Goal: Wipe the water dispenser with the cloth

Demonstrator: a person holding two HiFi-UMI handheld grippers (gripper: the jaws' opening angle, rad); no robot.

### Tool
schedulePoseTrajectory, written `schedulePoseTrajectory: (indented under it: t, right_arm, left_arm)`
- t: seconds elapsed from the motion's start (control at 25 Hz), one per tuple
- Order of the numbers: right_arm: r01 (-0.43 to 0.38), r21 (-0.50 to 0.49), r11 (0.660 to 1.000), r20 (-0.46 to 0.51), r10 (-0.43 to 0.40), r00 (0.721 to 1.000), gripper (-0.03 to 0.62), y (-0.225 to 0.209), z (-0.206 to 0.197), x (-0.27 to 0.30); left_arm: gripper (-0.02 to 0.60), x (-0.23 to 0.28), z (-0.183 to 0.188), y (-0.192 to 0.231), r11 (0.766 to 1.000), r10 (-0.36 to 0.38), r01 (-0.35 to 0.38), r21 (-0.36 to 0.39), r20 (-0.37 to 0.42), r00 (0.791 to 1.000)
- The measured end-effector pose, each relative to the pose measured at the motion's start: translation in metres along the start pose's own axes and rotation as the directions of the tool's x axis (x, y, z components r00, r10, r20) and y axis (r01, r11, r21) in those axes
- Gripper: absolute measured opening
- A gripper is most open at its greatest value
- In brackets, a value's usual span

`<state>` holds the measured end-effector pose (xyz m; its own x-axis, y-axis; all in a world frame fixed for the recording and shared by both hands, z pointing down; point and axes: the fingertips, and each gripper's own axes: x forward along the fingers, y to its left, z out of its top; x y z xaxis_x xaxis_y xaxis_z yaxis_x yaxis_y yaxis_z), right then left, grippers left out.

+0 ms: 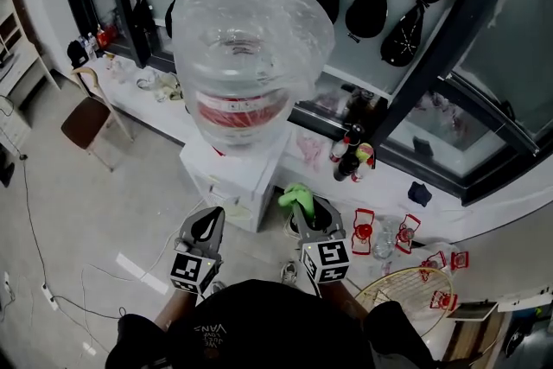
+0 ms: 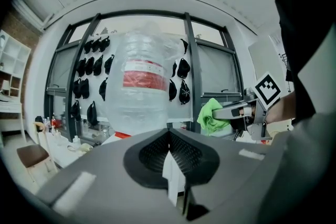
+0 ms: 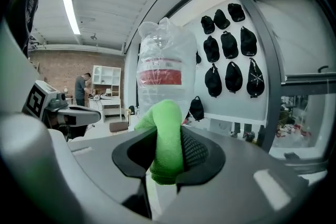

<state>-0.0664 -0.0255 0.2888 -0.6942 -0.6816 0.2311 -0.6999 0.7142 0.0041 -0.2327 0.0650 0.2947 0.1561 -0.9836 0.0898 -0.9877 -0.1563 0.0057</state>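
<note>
Head view: right gripper (image 1: 309,216) is clamping the green cloth (image 1: 295,195), hovering just beside the white water dispenser (image 1: 235,173). Left gripper (image 1: 206,227) is hanging closed, empty. Wiping looks not yet begun; next move calls for pressing cloth against the casing.

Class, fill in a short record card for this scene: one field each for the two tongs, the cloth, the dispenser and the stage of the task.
left tongs: shut, nothing between them
right tongs: shut on the green cloth
green cloth: bunched, sticking up out of the right tongs, apart from the bottle
water dispenser: white body, with the upturned bottle on top, wrapped in clear film
task stage: wiping seems not yet begun
</note>
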Motion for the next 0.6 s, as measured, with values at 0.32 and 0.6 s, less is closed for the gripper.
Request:
schedulePoseTrajectory:
  t: [0.32, 0.6]
  right_arm:
    - [-0.011, -0.012, 1.000, -0.014, 0.011, 1.000, 0.112, 0.008, -0.004, 0.002]
    - [-0.008, -0.020, 1.000, -0.016, 0.008, 1.000, 0.111, 0.014, -0.005, 0.002]
  left_arm:
    - [0.002, -0.002, -0.001, 0.004, 1.000, 0.002, -0.002, 0.008, -0.002, 1.000]
    - [0.002, -0.004, -0.003, 0.005, 1.000, -0.015, 0.015, 0.013, -0.009, 1.000]
